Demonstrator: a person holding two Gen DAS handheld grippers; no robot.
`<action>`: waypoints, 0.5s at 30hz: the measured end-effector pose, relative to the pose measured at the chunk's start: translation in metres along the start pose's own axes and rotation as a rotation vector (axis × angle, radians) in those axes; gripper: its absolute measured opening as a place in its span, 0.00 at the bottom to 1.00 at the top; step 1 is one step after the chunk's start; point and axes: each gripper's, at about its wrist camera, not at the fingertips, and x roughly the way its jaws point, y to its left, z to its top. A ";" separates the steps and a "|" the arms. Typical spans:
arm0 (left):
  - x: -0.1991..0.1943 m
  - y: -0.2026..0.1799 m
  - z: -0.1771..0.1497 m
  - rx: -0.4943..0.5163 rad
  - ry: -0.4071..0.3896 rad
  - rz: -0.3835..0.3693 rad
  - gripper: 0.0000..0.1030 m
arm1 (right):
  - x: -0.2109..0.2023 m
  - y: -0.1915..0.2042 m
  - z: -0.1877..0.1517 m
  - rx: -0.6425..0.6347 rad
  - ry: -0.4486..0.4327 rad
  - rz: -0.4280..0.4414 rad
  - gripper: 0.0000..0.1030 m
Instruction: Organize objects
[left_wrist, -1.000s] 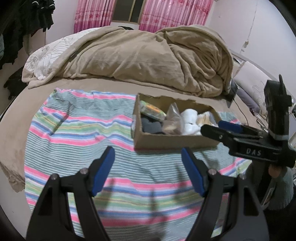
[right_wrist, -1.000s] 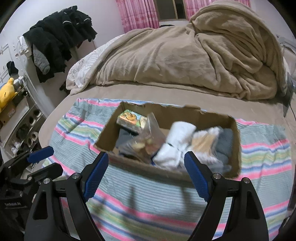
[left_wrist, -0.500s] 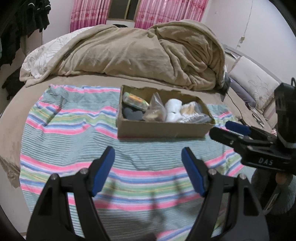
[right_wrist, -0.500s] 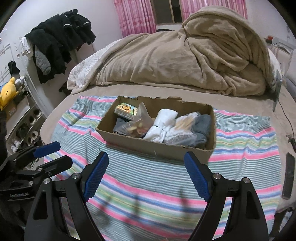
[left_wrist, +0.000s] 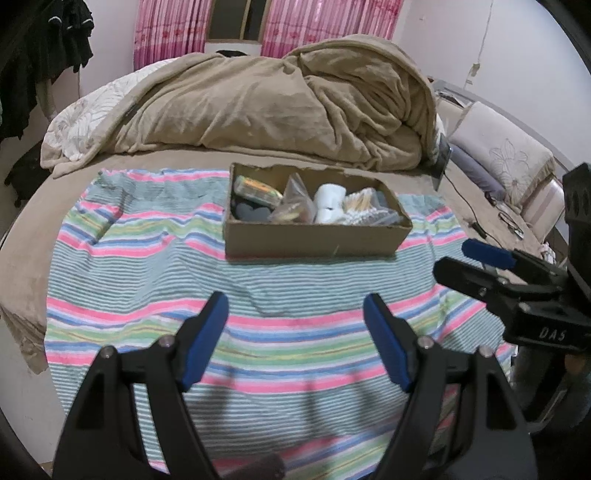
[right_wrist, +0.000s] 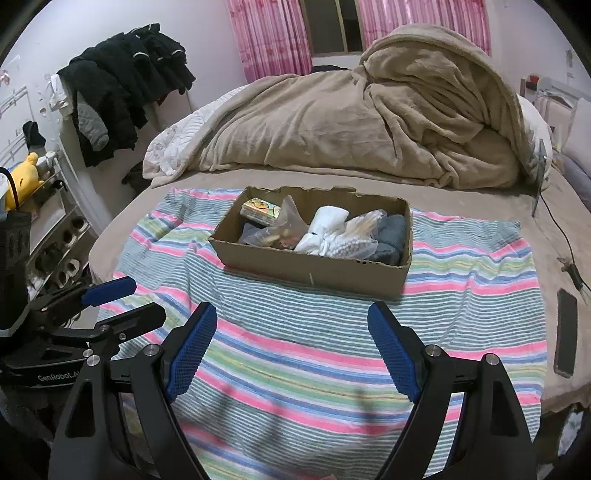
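Both claws are hanging low over the near end of the striped towel (left_wrist: 155, 266), well back from the box (left_wrist: 314, 236). You are holding the left claw (left_wrist: 295, 336) spread wide with nothing in it; the right claw (right_wrist: 291, 347) is spread just as wide and is also carrying nothing. Each one is showing at the edge of the other's view, side by side and apart.

The box is sitting on the towel's far half, on the bed (right_wrist: 480, 188), short of the heaped blanket (left_wrist: 280, 99). Everything to be sorted is lying inside it: a printed pack (right_wrist: 260, 211) at the far left corner, a clear bag (right_wrist: 280, 230) beside it, a white roll (right_wrist: 325, 225), a pale bundle (right_wrist: 360, 230) — I cannot tell what it is — and a grey cloth (right_wrist: 391, 234) at the right end. The towel around the box is showing nothing loose, so the sorting looks done or nearly so.

If anything is left, go slowly:
- Approach from above the rim, not across it — the cardboard wall is low and will shove easily.
- Keep the claws apart so they are not crossing over the box.
- The bag is slippery; pinch it at a fold.
- Mind the phone (right_wrist: 567, 332) lying at the right edge of the bed.
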 end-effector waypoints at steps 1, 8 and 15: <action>-0.002 0.000 0.000 0.000 -0.005 0.003 0.92 | -0.001 0.000 0.000 0.000 0.000 0.000 0.84; -0.009 -0.001 0.002 0.014 -0.039 0.017 0.97 | -0.006 0.000 0.000 0.003 -0.011 -0.003 0.84; -0.009 0.001 0.004 0.011 -0.047 0.025 0.99 | -0.007 -0.004 0.002 0.011 -0.013 -0.009 0.84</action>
